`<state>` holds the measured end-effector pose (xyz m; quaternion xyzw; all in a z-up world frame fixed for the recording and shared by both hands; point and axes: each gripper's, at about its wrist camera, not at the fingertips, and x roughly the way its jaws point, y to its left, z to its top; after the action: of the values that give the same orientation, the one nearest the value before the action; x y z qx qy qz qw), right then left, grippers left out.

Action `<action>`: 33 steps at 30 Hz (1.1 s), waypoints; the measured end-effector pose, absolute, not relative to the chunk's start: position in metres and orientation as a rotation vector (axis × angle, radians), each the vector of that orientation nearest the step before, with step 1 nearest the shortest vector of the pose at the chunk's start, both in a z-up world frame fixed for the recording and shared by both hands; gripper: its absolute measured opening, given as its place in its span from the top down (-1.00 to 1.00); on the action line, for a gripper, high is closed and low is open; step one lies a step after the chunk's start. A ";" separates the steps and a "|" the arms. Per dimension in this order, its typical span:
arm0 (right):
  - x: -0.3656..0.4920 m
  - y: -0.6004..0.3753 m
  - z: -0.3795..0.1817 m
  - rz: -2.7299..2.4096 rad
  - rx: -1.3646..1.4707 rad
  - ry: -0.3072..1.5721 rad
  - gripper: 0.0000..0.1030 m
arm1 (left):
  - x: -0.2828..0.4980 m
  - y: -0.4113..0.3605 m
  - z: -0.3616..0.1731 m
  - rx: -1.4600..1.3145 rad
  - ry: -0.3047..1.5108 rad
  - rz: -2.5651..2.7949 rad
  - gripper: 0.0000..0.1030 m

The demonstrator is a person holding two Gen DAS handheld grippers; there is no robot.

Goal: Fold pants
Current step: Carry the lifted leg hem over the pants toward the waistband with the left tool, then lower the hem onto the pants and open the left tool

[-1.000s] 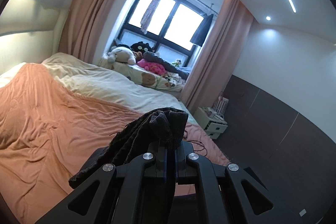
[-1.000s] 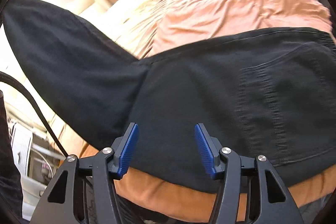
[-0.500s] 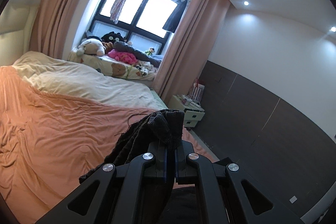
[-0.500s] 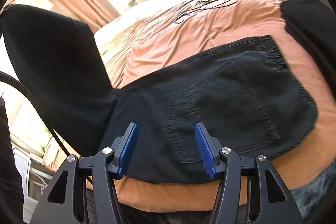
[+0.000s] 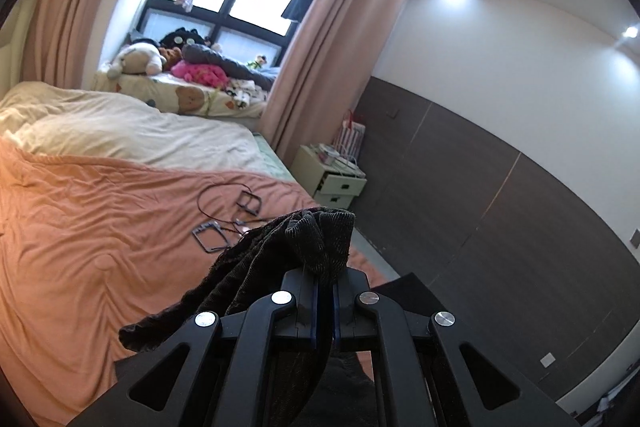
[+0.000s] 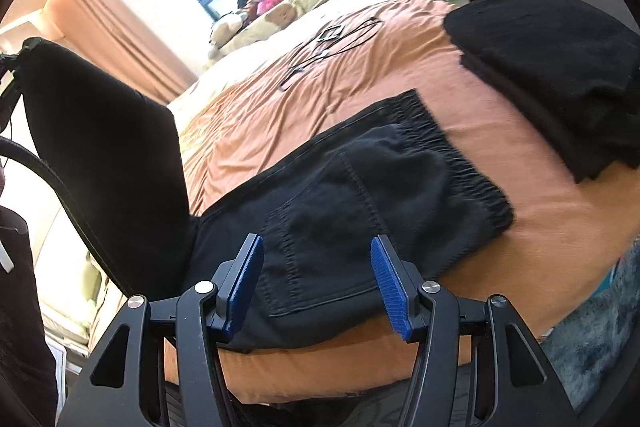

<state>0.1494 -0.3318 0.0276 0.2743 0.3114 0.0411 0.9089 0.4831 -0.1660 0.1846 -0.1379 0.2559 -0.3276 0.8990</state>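
Observation:
Black pants (image 6: 360, 187) lie on the orange bedspread (image 6: 320, 95), waistband to the right and a back pocket facing up. Their leg end (image 6: 104, 163) rises off the bed at the left of the right wrist view. My left gripper (image 5: 324, 283) is shut on a bunched dark fold of the pants (image 5: 304, 243), which drapes down to the left over its fingers. My right gripper (image 6: 316, 275) hovers open over the seat of the pants near the bed's front edge, with nothing between its blue pads (image 6: 244, 279).
A stack of folded black clothes (image 6: 560, 67) sits on the bed's right corner. Black cables and frames (image 5: 232, 215) lie mid-bed. A cream duvet (image 5: 128, 135), soft toys on the window seat (image 5: 180, 67), a bedside cabinet (image 5: 332, 179) and a dark wall panel (image 5: 500, 195) surround the bed.
The left gripper carried its fold sideways along the bed, bringing the cables and bedside cabinet into view. The right gripper pulled back and turned, so the waistband and folded stack now show.

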 end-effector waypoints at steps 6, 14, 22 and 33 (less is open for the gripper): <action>0.137 -0.357 0.018 0.047 0.602 0.645 -0.05 | 0.490 -0.221 0.141 -0.281 0.626 -0.734 0.91; 0.128 -0.385 0.010 0.014 0.649 0.651 -0.05 | 0.490 -0.289 0.079 -0.285 0.775 -0.795 0.91; 0.120 -0.400 0.006 -0.003 0.681 0.651 -0.05 | 0.478 -0.347 0.028 -0.274 0.897 -0.866 0.91; 0.119 -0.409 -0.002 -0.004 0.691 0.654 -0.05 | 0.445 -0.372 -0.053 -0.147 1.130 -0.918 -0.35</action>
<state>0.1191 -0.4087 -0.0017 0.3328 0.3150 -0.0018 0.8888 0.4446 -0.3716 -0.0526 -0.0670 0.5158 -0.4190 0.7443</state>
